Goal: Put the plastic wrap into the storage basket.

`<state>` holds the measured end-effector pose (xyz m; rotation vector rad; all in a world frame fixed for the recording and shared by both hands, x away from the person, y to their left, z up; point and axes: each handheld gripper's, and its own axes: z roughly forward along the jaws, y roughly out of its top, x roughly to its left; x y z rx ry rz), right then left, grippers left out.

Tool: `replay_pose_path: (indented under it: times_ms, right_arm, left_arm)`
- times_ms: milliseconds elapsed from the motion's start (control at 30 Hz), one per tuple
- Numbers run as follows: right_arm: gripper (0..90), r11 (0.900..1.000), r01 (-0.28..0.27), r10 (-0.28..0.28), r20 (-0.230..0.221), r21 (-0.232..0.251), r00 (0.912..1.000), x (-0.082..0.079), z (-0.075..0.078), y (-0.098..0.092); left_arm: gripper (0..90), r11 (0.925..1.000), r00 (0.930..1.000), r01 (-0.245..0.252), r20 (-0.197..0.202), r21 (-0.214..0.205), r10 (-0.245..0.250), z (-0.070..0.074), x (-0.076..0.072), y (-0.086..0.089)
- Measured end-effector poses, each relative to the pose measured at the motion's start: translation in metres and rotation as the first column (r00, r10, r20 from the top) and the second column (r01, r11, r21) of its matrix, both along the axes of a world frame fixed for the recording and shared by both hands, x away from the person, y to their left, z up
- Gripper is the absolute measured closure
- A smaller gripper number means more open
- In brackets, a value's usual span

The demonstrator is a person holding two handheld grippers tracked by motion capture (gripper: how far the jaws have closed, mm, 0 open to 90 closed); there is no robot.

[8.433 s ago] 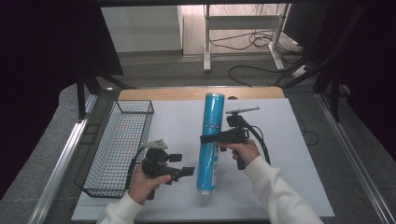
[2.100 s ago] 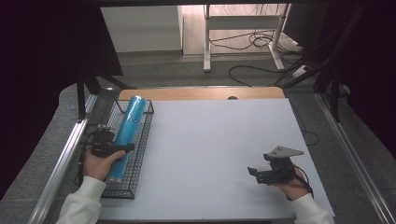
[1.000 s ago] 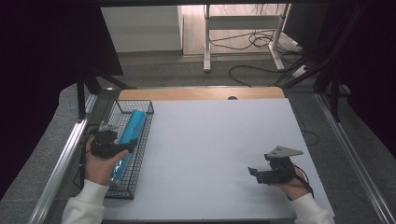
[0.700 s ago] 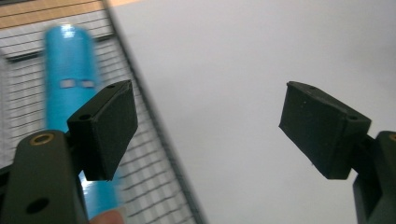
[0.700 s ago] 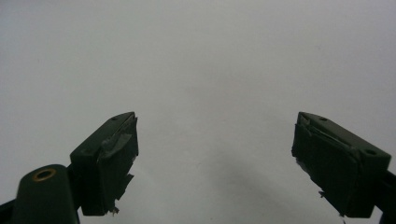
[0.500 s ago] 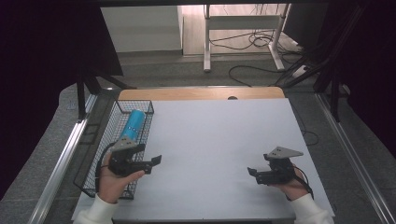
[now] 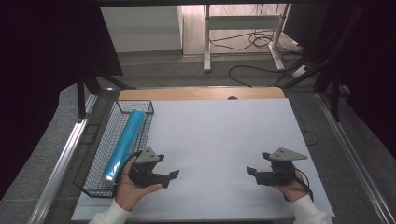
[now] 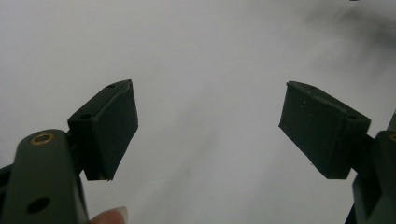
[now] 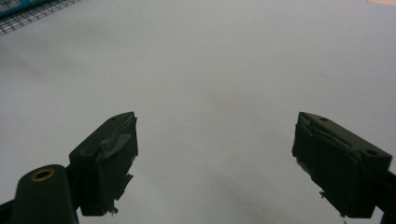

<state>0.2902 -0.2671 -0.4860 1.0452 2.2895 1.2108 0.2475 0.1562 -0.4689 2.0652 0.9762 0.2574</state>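
Tabletop under both my hands. My left tool sits just beside the wire basket, jaws spread with nothing between them, having just been closing a little. The blue tube lies lengthwise inside the basket. My right tool, jaws spread and empty, hovers well apart near the right edge.

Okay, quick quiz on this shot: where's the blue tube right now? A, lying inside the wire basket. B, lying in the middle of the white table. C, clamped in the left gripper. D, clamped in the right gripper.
A: the blue tube lies lengthwise inside the wire basket at the table's left edge, while the left gripper and the right gripper both sit open over the white table with nothing between their jaws.
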Motion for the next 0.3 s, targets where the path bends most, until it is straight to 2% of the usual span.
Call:
replay_pose_path:
  times_ms: [100,300]
  right_arm:
    - [14.5,1.0000,0.001,-0.001,0.006,0.002,1.0000,-0.0008,0.0006,0.0001]
    - [14.0,0.9999,-0.001,0.001,0.021,0.013,0.9998,-0.0036,0.0021,-0.0008]
  left_arm:
    - [19.6,0.9997,0.9997,-0.002,-0.023,-0.023,0.002,-0.0023,0.0010,0.0019]
    - [19.6,0.9996,0.9998,-0.006,-0.021,-0.026,0.006,-0.0014,0.0013,0.0044]
